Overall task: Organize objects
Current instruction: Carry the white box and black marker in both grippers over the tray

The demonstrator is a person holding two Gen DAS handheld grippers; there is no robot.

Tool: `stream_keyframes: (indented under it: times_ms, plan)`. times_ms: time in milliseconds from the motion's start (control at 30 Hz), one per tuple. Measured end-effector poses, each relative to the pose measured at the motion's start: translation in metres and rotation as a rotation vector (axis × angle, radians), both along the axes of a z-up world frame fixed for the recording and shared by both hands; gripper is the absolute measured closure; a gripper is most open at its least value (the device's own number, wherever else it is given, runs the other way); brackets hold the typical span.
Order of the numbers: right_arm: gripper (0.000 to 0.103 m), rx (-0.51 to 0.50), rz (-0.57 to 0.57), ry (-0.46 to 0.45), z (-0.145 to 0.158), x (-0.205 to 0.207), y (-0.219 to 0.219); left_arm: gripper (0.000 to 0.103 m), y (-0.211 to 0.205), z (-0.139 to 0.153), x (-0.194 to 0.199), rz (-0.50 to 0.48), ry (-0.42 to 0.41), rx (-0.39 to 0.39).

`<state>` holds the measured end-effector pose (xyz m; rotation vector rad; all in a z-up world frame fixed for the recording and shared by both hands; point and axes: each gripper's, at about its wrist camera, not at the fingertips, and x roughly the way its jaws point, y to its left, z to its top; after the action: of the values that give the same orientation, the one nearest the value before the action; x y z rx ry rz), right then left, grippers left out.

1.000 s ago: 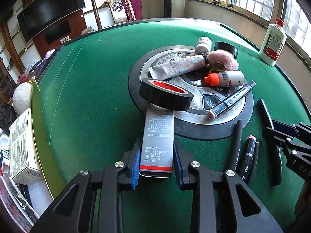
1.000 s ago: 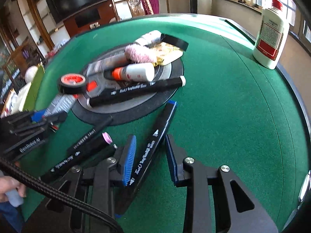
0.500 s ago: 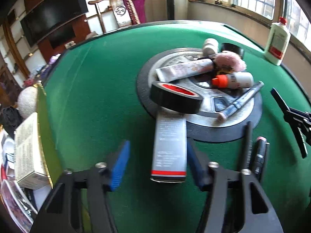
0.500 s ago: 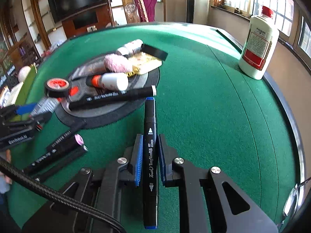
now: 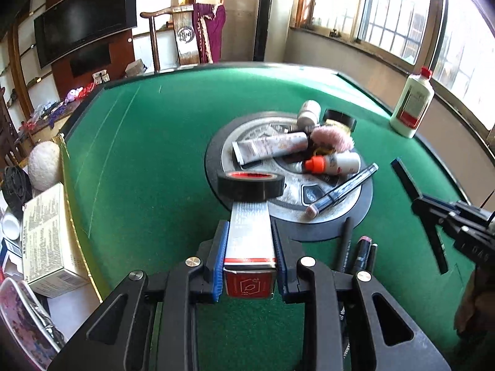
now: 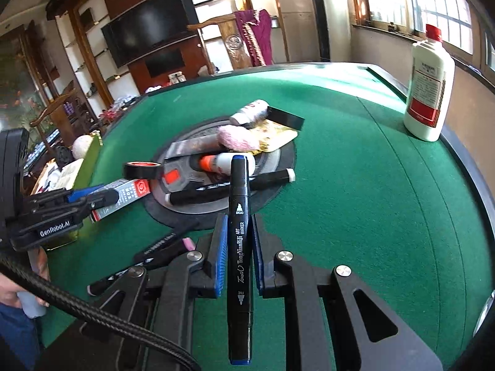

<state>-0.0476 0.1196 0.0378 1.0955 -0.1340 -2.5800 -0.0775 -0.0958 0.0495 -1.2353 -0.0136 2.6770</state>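
Observation:
A long grey carton with a red end (image 5: 250, 241) sits between the blue pads of my left gripper (image 5: 249, 232); the jaws are closing and the pads press its sides. Its near end is raised off the green felt and its far end reaches under a black tape roll (image 5: 250, 185). My right gripper (image 6: 238, 225) is shut on a black art marker with blue ends (image 6: 238, 185), held above the felt along the fingers. The right wrist view has the left gripper (image 6: 92, 198) with the carton (image 6: 123, 191) at the left.
A round grey hub (image 5: 287, 213) in the table's middle carries a tube, a pink puff, an orange-capped bottle and a marker. Loose markers (image 5: 359, 253) lie on the felt between the grippers. A white bottle (image 5: 410, 108) stands at the far right edge, a cardboard box (image 5: 46, 235) at the left.
My left jaws opened wide around the carton, then closed on it and raised its near end. The right jaws shut on the slanted marker, which now lies straight along the fingers and is lifted.

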Motion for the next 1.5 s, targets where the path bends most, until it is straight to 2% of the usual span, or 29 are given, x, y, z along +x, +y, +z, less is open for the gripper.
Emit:
stream_keyframes:
  times_ms: [267,433,467,533,667,933,1233,1500]
  plan:
    - [0.091,0.012,0.049,-0.055,-0.013,-0.001,-0.016,0.08,0.004,-0.016,-0.01,-0.002,-0.07,-0.038]
    - [0.091,0.016,0.048,-0.069,-0.015,-0.001,-0.016,0.079,0.016,-0.037,-0.016,-0.012,-0.123,-0.101]
    - [0.091,0.022,0.05,-0.072,-0.016,-0.001,-0.017,0.079,0.02,-0.036,-0.016,-0.018,-0.094,-0.127]
    - [0.091,0.024,0.05,-0.077,-0.018,-0.001,-0.017,0.08,0.021,-0.036,-0.015,-0.025,-0.09,-0.136]
    - [0.091,0.012,0.046,-0.067,-0.015,0.0,-0.015,0.081,0.017,-0.027,-0.008,-0.032,-0.078,-0.098]
    - [0.091,-0.046,0.06,-0.051,-0.008,0.004,-0.013,0.08,0.002,0.002,0.007,-0.053,0.005,0.042]
    - [0.09,-0.129,0.1,-0.076,-0.006,0.006,-0.022,0.08,-0.011,0.029,0.012,-0.026,0.074,0.096]
    - [0.09,-0.162,0.168,-0.095,0.001,0.007,-0.06,0.08,-0.037,0.041,0.014,0.038,0.112,0.135]
